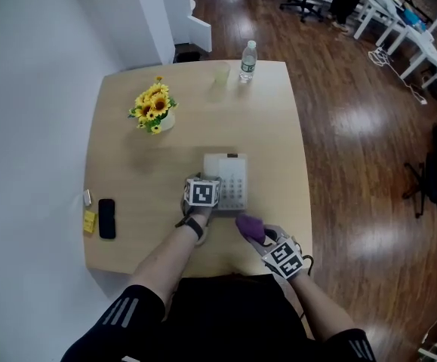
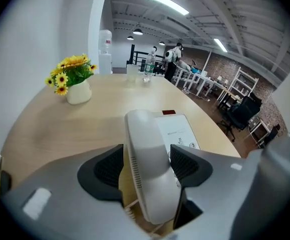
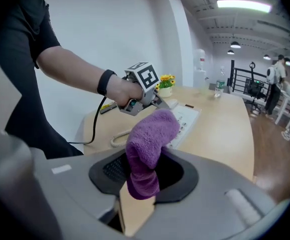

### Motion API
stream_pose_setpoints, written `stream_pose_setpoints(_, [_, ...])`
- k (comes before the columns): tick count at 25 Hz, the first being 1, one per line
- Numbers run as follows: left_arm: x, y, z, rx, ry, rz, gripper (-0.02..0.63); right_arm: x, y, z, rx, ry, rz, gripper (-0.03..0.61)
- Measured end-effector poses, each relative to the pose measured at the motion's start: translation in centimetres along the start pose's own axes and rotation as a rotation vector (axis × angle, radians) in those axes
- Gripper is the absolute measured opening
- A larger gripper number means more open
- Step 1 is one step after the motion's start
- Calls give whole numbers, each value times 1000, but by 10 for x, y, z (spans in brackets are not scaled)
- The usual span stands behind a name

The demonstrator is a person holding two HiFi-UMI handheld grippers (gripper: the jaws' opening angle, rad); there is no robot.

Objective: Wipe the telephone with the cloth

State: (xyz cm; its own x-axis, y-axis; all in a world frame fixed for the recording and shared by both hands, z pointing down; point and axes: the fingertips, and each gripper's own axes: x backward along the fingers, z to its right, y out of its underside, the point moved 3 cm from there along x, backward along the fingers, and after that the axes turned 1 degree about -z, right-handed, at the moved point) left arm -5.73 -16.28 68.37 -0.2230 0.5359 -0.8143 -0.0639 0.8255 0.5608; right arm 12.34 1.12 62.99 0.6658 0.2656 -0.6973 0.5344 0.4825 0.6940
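A white desk telephone [image 1: 232,181] lies near the front middle of the wooden table [image 1: 278,127]. My left gripper [image 1: 208,181] reaches over its left side. In the left gripper view the jaws stand on either side of the white handset [image 2: 145,139], shut on it, with the keypad base [image 2: 179,130] to the right and the coiled cord below. My right gripper [image 1: 262,238] hovers just in front of the telephone, shut on a purple cloth [image 1: 250,226]. In the right gripper view the cloth [image 3: 150,139] sticks up from between the pads, with the telephone [image 3: 186,118] and the left gripper [image 3: 157,101] beyond it.
A white pot of sunflowers [image 1: 155,110] stands at the back left. A water bottle [image 1: 247,60] and a clear cup [image 1: 220,74] are at the far edge. A black mobile phone [image 1: 106,218] and a yellow item [image 1: 89,221] lie by the left edge.
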Motion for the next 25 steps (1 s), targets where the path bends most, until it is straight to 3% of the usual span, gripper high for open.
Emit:
stream_pose_setpoints(6, [-10, 0, 4, -25, -28, 2, 247, 11, 10, 8, -37, 8, 4, 130])
stream_pose_setpoints(11, [-7, 1, 6, 70, 69, 23, 232, 16, 4, 16, -58, 12, 29, 130])
stream_pose_setpoints(15, [15, -5, 7, 92, 178, 96, 219, 20, -4, 21, -72, 13, 57, 130])
stream_pose_setpoints(17, [35, -10, 13, 137, 289, 159, 218, 20, -9, 23, -69, 10, 64, 130])
stream_pose_setpoints(20, [82, -17, 31, 187, 560, 297, 215, 22, -26, 22, -37, 4, 86, 130])
stream_pose_setpoints(23, [144, -27, 45, 187, 830, 435, 215, 30, -67, 24, 17, 0, 155, 130])
stream_pose_setpoints(25, [183, -31, 45, 215, 950, 496, 213, 38, -105, 23, 76, 0, 215, 130])
